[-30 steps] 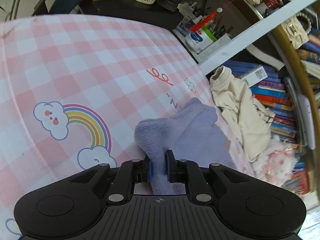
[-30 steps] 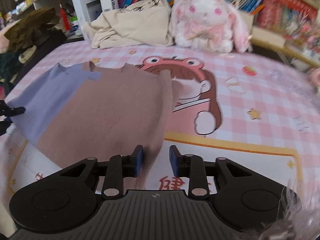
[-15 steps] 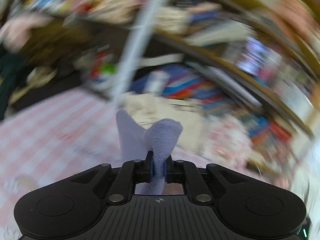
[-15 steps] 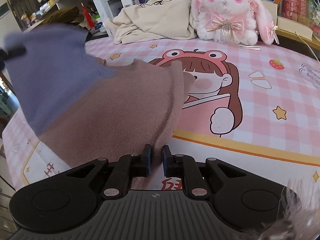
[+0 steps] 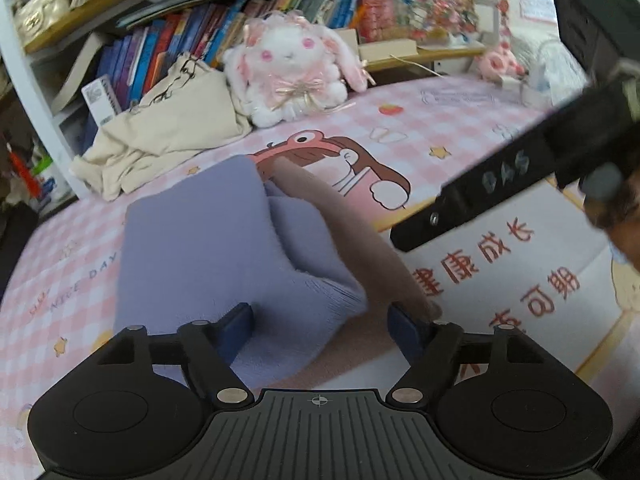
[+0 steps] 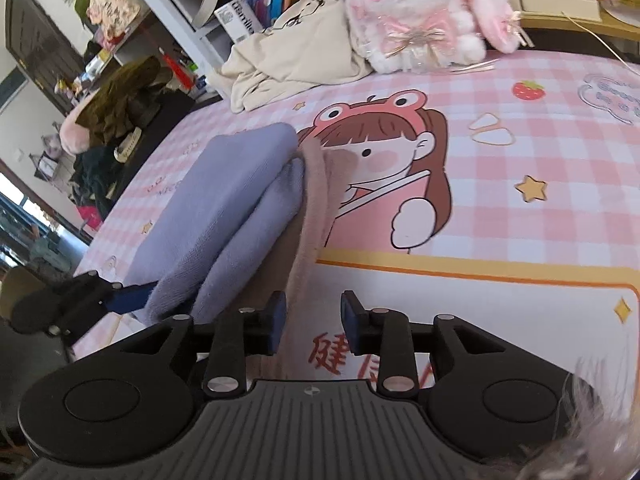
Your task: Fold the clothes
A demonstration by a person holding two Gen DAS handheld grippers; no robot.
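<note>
Through my left wrist camera, my left gripper [image 5: 320, 320] has its fingers [image 5: 236, 330] spread wide apart, holding nothing. Between and just ahead of them lies the garment [image 5: 208, 248], a soft piece in lavender and dusty brown, folded over on itself so the lavender part sits on top and a brown edge runs along its right side. It rests on the bed sheet [image 5: 500, 280], pink-checked with a cartoon girl in a frog hat and red characters on a white panel. My right gripper [image 5: 500, 184] crosses the upper right of this view as a dark blurred bar above the sheet. Beyond the garment, a cream cloth [image 5: 168, 128] lies heaped at the far edge of the bed, touching a white and pink plush rabbit [image 5: 292, 68] that sits against a bookshelf [image 5: 180, 36] full of books.

Through my right wrist camera, my right gripper [image 6: 312, 320] also has its fingers [image 6: 276, 322] apart and empty, hovering over the white panel of the sheet [image 6: 520, 208]. The garment [image 6: 232, 208] lies just left of them, its lavender layers stacked and the brown edge [image 6: 308, 216] draped along the side nearest me, partly covering the printed girl. My left gripper [image 6: 80, 300] shows at the left edge, one blue-padded finger touching the lavender corner. The cream cloth [image 6: 288, 56] and the rabbit [image 6: 420, 12] sit side by side at the back, and a dark pile of clothing [image 6: 124, 96] lies off the bed to the left.
</note>
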